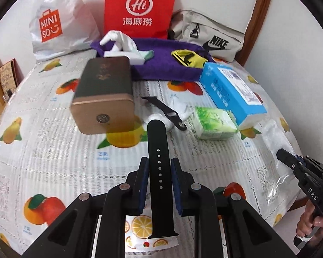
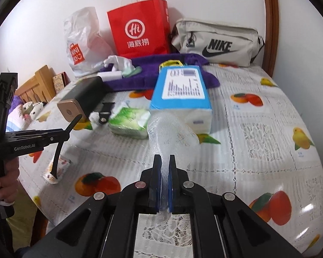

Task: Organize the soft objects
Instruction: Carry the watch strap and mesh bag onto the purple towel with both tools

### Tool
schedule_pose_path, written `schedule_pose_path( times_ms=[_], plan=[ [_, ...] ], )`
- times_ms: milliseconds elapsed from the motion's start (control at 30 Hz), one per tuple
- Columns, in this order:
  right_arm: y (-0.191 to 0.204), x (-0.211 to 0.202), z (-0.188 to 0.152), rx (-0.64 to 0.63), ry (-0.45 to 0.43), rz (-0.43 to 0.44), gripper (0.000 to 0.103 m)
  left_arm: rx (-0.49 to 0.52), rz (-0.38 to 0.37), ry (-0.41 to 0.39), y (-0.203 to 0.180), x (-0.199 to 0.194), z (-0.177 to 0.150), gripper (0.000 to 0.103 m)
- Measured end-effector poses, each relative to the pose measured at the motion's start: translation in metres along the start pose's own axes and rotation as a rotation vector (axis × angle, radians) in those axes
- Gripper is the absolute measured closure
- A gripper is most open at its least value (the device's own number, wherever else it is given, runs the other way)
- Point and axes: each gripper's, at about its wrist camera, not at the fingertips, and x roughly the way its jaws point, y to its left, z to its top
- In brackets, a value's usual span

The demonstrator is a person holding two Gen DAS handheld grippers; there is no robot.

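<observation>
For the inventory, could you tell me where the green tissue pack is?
In both views the green tissue pack lies mid-table, beside the blue box.

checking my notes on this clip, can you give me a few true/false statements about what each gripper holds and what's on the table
1. The left gripper is shut on a black watch strap. True.
2. The right gripper is open and holds nothing. False: it is shut on a clear plastic bag.
3. A second black strap piece lies on the table. True.
4. The blue tissue box lies on the purple cloth. False: it lies mostly on the fruit-print tablecloth, in front of the cloth.
5. The red paper bag lies flat on the table. False: it stands upright against the wall.
</observation>
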Motion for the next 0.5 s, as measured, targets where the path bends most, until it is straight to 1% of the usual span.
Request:
schedule_pose_path(
  times_ms=[100,233,300,400,500],
  plan=[
    [0.004,-0.006,0.007,-0.009,-0.012,-0.002,0.098,-0.028,-0.029,-0.021,0.005,-0.012,0.005,0.083],
    [0.005,-0.011,0.015,-0.006,-0.021,0.003,0.098,-0.041,-0.03,-0.042,0.009,-0.023,0.014,0.083],
    [0.007,-0.015,0.021,-0.01,-0.03,0.004,0.098,-0.046,-0.044,-0.055,0.011,-0.03,0.019,0.083],
    [0.011,-0.022,0.03,-0.016,-0.051,0.021,0.098,-0.048,-0.034,-0.071,0.012,-0.037,0.026,0.083],
    [0.013,-0.025,0.039,-0.024,-0.064,0.02,0.098,-0.057,-0.035,-0.082,0.013,-0.041,0.033,0.083]
  ],
)
